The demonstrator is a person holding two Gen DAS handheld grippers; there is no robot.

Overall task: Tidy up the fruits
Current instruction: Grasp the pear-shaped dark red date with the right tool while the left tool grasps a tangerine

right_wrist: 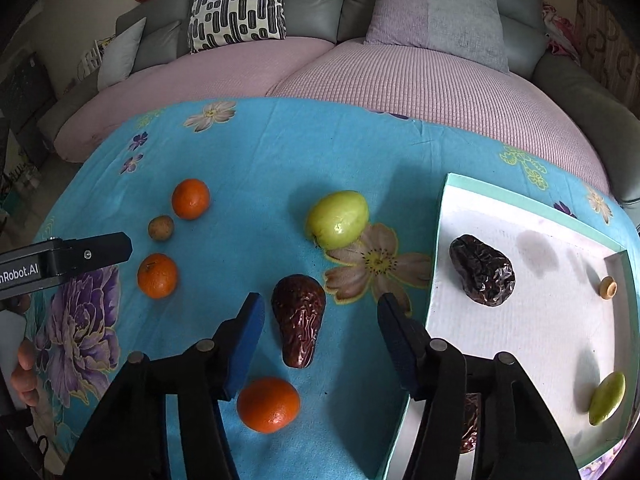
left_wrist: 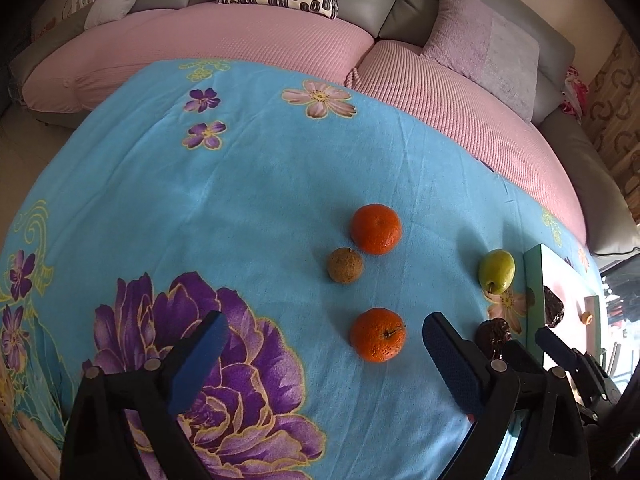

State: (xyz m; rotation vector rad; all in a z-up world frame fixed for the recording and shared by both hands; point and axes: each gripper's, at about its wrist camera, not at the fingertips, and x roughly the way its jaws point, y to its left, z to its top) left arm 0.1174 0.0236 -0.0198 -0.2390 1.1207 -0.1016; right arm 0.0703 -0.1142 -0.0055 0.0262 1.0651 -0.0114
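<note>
On the blue flowered cloth (right_wrist: pixel 248 152) lie three oranges (right_wrist: pixel 191 199) (right_wrist: pixel 157 275) (right_wrist: pixel 268 404), a small brown fruit (right_wrist: pixel 161 227), a green fruit (right_wrist: pixel 338 219) and a wrinkled dark date (right_wrist: pixel 299 320). My right gripper (right_wrist: pixel 322 330) is open, its blue-padded fingers on either side of that date without touching it. My left gripper (left_wrist: pixel 324 340) is open just above the cloth, with the near orange (left_wrist: pixel 378 334) ahead between its fingers. The white tray (right_wrist: pixel 520 194) holds a date (right_wrist: pixel 482 276), a green fruit (right_wrist: pixel 607 398) and a small tan piece (right_wrist: pixel 608 287).
A second dark date (right_wrist: pixel 470 424) in the tray is partly hidden behind my right finger. A pink-covered sofa (left_wrist: pixel 248 36) with several cushions runs along the far side of the table. A hand (right_wrist: pixel 24 372) shows at the left edge of the right wrist view.
</note>
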